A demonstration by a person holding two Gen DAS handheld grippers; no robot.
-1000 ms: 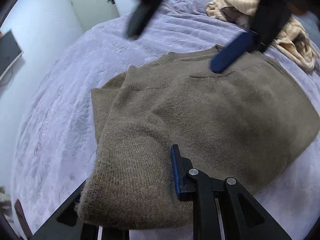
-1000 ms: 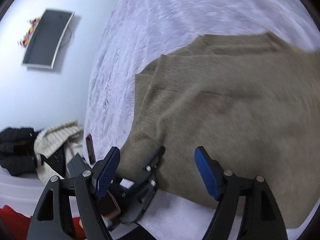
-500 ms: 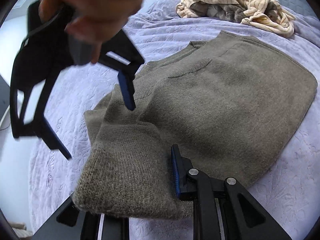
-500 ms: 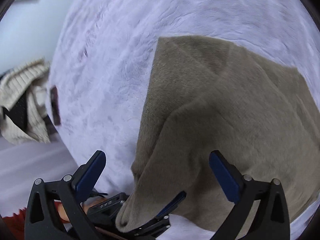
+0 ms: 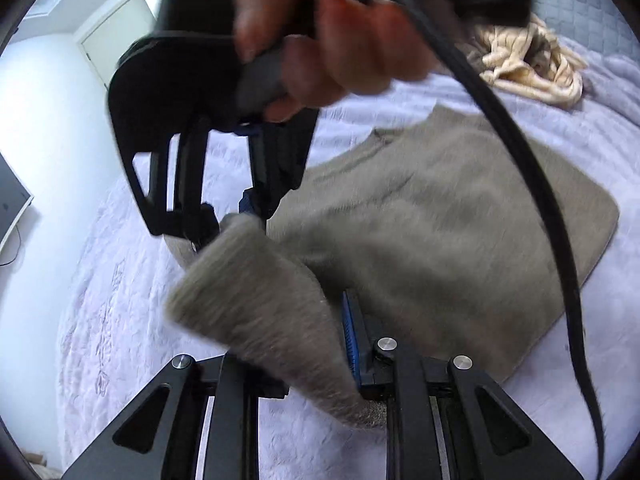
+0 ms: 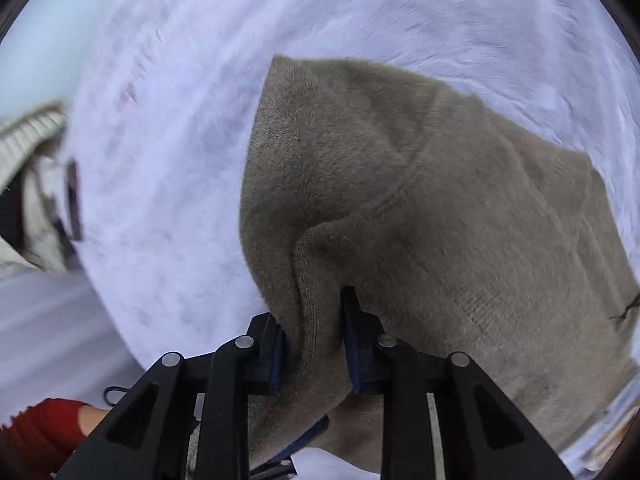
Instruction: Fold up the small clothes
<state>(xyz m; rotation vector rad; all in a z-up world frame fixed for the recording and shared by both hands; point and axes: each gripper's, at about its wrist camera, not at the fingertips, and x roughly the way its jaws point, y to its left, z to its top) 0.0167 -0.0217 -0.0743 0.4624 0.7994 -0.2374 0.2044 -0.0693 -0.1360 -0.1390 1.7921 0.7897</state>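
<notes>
The olive-brown knit sweater [image 5: 440,232] lies across the middle of the lavender bedspread [image 5: 120,280], already doubled over itself, its collar end toward the far edge of the bed. Its near corner is lifted off the cover in a blurred, rising flap.

The left gripper [image 5: 320,344] is clenched on that flap, the knit bunched between its blue pads. The right gripper [image 6: 316,344] sits just beside it, along the same edge. Its jaws are closing, and a ridge of the sweater's hem stands between them with the pads already pressing the fabric. Two grips on one edge probably serve to carry it over evenly for the next fold.

In the left view the person's hand [image 5: 332,40] wraps the right tool's handle, and a black cable [image 5: 520,168] trails from it across the sweater.

A cream knit garment [image 5: 532,64] lies crumpled near the bed's far right corner, well apart. A red sleeve [image 6: 40,428] shows behind the right gripper.
</notes>
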